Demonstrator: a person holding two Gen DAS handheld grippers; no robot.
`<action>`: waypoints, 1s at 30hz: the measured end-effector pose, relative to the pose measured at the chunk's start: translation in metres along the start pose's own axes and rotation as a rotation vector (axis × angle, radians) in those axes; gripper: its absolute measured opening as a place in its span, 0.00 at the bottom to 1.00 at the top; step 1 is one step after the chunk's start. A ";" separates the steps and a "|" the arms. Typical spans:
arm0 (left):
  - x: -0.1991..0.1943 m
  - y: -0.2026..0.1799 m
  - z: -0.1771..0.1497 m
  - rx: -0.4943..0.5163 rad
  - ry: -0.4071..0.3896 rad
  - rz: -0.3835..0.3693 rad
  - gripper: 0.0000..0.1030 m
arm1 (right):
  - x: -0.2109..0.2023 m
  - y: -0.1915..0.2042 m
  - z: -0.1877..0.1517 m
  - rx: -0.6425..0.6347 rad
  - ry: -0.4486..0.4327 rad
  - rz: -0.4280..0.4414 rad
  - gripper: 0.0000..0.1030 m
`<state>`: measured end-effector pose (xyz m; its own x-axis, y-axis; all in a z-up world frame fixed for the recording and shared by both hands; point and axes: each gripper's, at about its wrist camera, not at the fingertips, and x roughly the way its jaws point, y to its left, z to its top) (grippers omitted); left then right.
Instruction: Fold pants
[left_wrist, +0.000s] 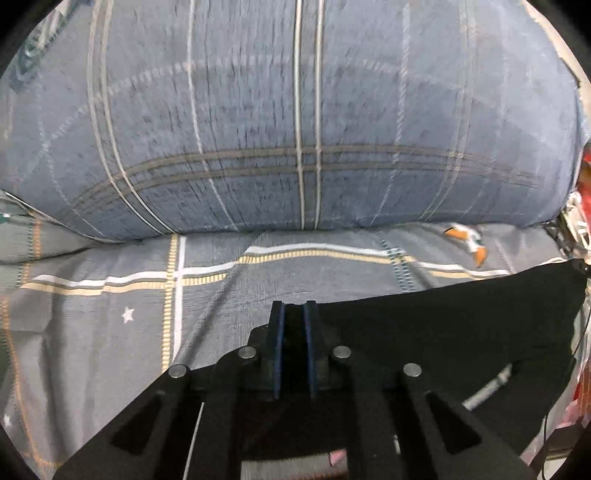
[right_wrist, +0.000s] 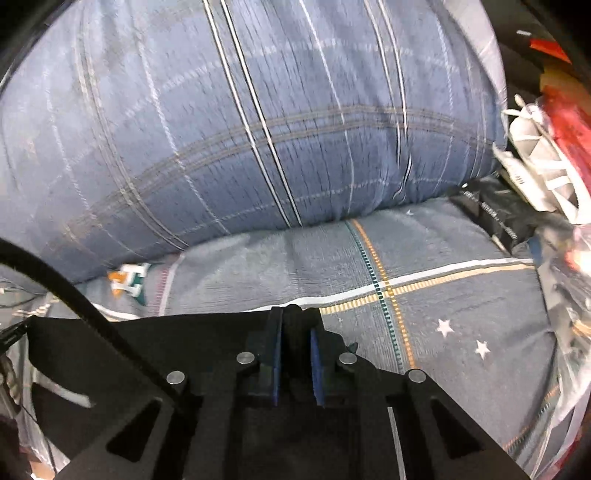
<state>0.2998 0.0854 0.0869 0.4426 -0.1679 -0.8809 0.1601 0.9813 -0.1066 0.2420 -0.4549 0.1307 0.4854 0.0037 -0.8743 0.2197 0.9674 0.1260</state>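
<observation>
Left wrist view: left gripper (left_wrist: 294, 314) has its fingers (left_wrist: 276, 332) pinched on a black edge of the pants (left_wrist: 443, 332). Cloth stretches from there toward the right, hanging taut just above the bedsheet (left_wrist: 110, 332), on the near side of the big blue plaid pillow (left_wrist: 295, 110).

Right wrist view: right gripper (right_wrist: 295, 317) likewise clamped on the pants (right_wrist: 166, 339), which run off left, in front of the pillow (right_wrist: 221, 129). A black cable (right_wrist: 74, 295) crosses the cloth. Red and white clutter (right_wrist: 546, 147) sits right of the pillow.

Handling, my read: light, limp, thin fabric; sags without tension, so keep both corners pinched at the hem edge and lower evenly.

Writing: orange-green print on the sheet (right_wrist: 127, 282), too blurred to read. No brand visible.
</observation>
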 end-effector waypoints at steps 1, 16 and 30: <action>-0.010 -0.004 -0.001 0.002 -0.019 -0.003 0.09 | -0.010 0.001 -0.002 0.003 -0.012 0.010 0.13; -0.134 -0.013 -0.122 0.008 -0.195 -0.035 0.04 | -0.085 -0.024 -0.115 0.084 -0.034 0.129 0.13; -0.132 0.069 -0.247 -0.318 -0.087 -0.068 0.01 | -0.081 -0.062 -0.191 0.230 -0.027 0.087 0.52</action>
<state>0.0341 0.1980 0.0816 0.5160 -0.2275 -0.8258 -0.0857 0.9455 -0.3141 0.0274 -0.4667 0.1043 0.5327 0.0752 -0.8429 0.3609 0.8807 0.3066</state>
